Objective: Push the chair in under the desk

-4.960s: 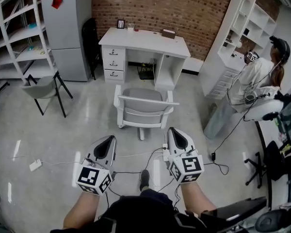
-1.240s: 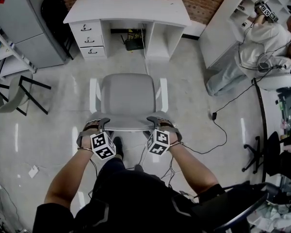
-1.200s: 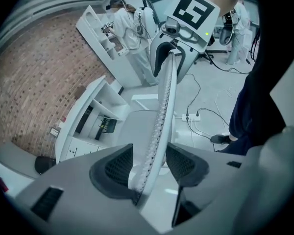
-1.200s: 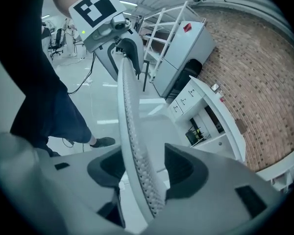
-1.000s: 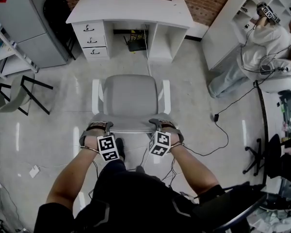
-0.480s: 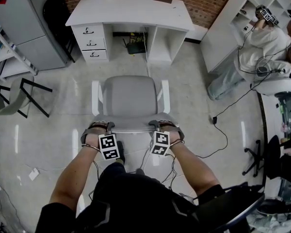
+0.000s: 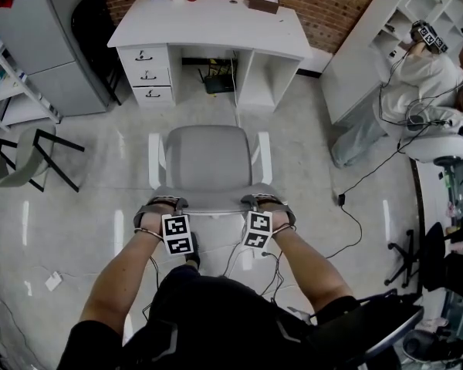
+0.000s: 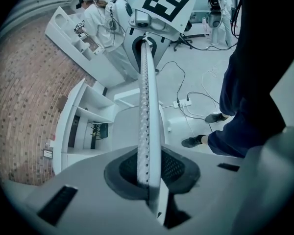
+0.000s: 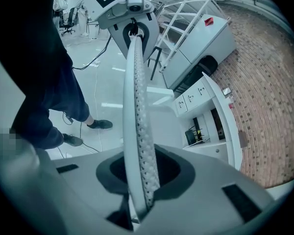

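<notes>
Black short-sleeved top, dark trousers, black low shoes. Each hand carries pale grey tongs with dark pads, topped by a white cube of black square markers. Left tongs and right tongs are closing on the chair back's rim.

Chair before desk, apart; fridge left of desk; shelving right.
</notes>
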`<state>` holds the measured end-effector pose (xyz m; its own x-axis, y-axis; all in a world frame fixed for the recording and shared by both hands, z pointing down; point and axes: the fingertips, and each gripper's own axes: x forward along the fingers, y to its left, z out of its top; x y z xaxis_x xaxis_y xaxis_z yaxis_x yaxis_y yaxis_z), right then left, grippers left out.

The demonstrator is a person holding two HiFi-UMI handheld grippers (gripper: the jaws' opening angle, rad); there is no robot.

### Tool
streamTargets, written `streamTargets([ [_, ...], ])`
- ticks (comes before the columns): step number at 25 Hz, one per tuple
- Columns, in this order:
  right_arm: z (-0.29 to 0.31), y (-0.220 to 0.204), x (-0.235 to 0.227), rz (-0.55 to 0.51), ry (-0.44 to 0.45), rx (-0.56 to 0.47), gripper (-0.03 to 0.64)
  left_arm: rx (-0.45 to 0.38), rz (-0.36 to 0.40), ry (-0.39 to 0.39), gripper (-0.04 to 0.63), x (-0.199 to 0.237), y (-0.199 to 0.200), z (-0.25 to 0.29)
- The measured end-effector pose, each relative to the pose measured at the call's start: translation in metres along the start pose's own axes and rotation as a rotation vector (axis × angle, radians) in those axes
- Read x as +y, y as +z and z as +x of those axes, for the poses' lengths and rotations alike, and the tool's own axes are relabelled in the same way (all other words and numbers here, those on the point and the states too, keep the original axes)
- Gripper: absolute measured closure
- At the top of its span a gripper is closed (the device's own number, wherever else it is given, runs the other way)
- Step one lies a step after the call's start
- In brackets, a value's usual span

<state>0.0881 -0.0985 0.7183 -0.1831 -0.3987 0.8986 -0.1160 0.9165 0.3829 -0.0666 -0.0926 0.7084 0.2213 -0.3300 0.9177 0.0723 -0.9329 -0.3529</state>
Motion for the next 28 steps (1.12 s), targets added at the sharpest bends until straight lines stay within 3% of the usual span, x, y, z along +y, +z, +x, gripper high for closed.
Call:
streamTargets([
  [16,0.025,0.010,-0.040,0.034,0.027,0.069,0.543,-0.083,-0.011,-0.055,0.561,0.037,-0.018,0.011],
  [28,0.047,0.042,-0.067,0.081,0.029,0.091,0.549,-0.089,0.040,-0.046,0.561,0.077,-0.058,0.022],
])
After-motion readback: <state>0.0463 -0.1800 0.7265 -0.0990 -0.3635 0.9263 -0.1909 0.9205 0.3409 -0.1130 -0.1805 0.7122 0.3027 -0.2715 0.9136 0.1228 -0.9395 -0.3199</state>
